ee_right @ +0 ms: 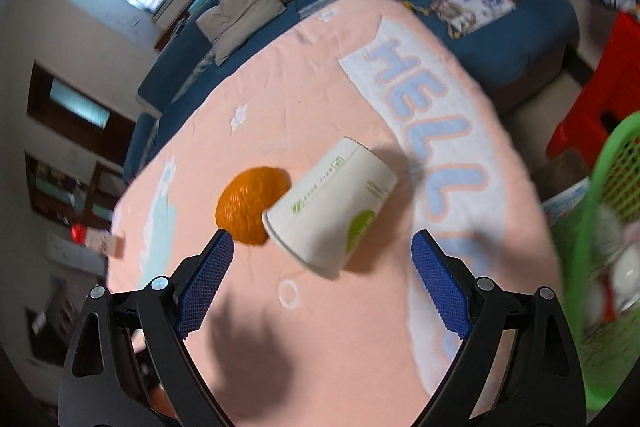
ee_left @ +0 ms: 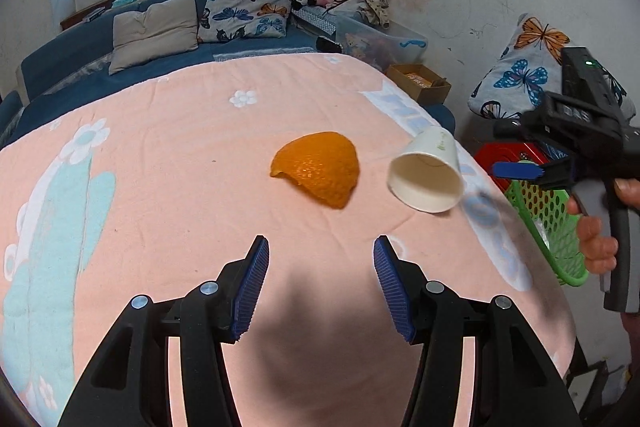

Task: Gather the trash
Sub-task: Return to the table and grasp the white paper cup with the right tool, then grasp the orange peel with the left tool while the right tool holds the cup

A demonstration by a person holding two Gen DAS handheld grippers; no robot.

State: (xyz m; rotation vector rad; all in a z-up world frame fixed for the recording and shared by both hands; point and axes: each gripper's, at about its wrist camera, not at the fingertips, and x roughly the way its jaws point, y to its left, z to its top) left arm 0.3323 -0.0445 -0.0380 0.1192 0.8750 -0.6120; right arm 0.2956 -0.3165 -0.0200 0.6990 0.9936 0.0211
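A: Pink fleece blanket [ee_left: 168,163], soft nap, pale flower prints. Left gripper [ee_left: 320,285] hovers over it, jaws spread wide, nothing between them. Ahead of it, orange peel [ee_left: 318,167]: domed, pitted skin, torn edge, lying on the blanket.

B: Next to the right?

A: Paper cup [ee_left: 426,177], white, smooth, tapered, tipped on its side just beside the peel, mouth toward the left camera. Right gripper [ee_right: 322,273] is above it, jaws fully spread, holding nothing; cup sits between and ahead of the blue ribbed pads [ee_right: 438,291].

B: Risks?

A: Thin cup wall will likely crush or squirt out if pinched across the open rim. On its side it may roll on the fleece if one pad touches first. Peel is close enough to be nudged.

B: And the bin?

A: Green perforated plastic basket [ee_left: 548,211], off the blanket's right edge, some white scraps inside. Reaching over that edge risks a drop on the floor.
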